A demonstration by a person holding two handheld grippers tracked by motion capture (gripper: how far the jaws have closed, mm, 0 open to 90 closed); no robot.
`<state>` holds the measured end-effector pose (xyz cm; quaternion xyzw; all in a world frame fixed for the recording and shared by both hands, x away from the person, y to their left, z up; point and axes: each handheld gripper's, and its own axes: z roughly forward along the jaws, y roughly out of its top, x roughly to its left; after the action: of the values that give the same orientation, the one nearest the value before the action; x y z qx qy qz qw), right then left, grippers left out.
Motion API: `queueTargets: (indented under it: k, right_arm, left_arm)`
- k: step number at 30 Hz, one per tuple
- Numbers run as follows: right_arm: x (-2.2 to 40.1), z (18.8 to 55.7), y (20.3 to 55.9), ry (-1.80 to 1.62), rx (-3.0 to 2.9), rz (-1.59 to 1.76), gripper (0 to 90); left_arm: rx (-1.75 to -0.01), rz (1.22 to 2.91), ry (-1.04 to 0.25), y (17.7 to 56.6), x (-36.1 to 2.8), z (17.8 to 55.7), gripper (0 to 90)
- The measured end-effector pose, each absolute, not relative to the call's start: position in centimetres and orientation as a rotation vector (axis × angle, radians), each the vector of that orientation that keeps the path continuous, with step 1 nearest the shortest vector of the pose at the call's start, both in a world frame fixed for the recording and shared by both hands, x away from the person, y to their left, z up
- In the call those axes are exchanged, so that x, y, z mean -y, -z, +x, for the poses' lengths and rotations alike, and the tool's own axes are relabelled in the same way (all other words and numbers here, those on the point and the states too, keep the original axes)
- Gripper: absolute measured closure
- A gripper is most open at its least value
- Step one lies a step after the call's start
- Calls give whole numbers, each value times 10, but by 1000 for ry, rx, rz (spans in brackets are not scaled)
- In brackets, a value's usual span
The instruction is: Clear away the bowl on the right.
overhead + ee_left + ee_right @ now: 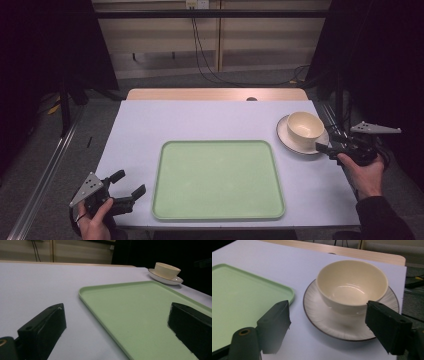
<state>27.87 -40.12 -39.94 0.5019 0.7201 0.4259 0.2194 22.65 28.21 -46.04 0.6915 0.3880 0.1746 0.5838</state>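
**Inspector:** Start at the left side of the table. What is there?

**Assistant:** The left gripper (126,191) is held low at the near left corner of the table (150,120), just beside the near left corner of the green tray (165,200). Its jaws are spread wide with nothing between them. In the left gripper view one jaw hangs over bare table and the other over the tray's surface.

**Inspector:** The tray itself?

**Assistant:** It lies flat in the middle, nothing on it.

**Inspector:** And to the right?

**Assistant:** A cream bowl (304,128) sits upright on a white saucer (292,144), near the tray's far right corner but apart from it. The right gripper (326,148) is at the saucer's near right rim. In the right gripper view its jaws stand apart, the saucer (322,320) and bowl (352,287) between them and just ahead; neither is gripped.

**Inspector:** Progress?

**Assistant:** In my judgement, hardly begun. The approach to the bowl and saucer is made; closing, lifting and, probably, setting them on the tray remain.
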Motion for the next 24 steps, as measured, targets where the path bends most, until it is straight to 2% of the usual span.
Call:
queueTargets:
  k: [5, 16, 24]
  right_arm:
    - [409, 300, 402, -1157, -2045, 1435, 224]
    - [410, 340, 404, -1025, -2119, 1490, 207]
    - [418, 369, 411, -933, -2107, 1568, 268]
  left_arm:
    - [-914, 1604, -407, 461, -281, 227, 18]
    - [-921, 1607, -408, 461, -281, 227, 18]
    - [-922, 1605, -402, 461, -280, 228, 18]
